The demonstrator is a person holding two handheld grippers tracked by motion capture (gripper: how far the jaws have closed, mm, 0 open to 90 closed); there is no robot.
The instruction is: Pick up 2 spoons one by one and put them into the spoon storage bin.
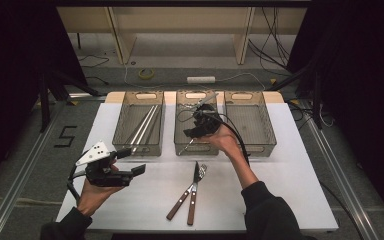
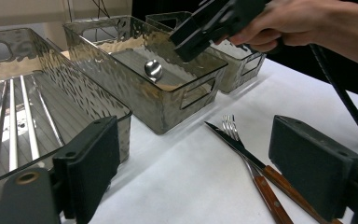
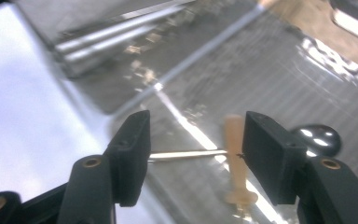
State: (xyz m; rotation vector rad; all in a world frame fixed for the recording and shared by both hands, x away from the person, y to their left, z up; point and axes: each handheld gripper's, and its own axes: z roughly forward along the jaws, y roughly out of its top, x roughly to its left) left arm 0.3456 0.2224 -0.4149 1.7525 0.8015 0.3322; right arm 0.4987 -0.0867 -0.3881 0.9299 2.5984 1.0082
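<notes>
The right claw (image 1: 189,133), spread and holding nothing, hung over the middle basket (image 1: 196,149) where the spoon (image 2: 153,70) lay below it, while the left claw (image 1: 130,161) stood spread beside the fork (image 1: 186,193).

The left hand (image 1: 96,192) is coming in from the near left, its dark sleeve showing at the near edge. It is holding the left gripper (image 1: 132,161) roughly level, pointing right and a little far. The jaws are standing wide apart with nothing between them. The right forearm is reaching from the near right toward the far middle, bare from the sleeve to the wrist. The right hand (image 1: 223,140) is gripping the right gripper (image 1: 189,133) and tilting it down and to the left. Its jaws are gaping too, their pads pressing on nothing.
</notes>
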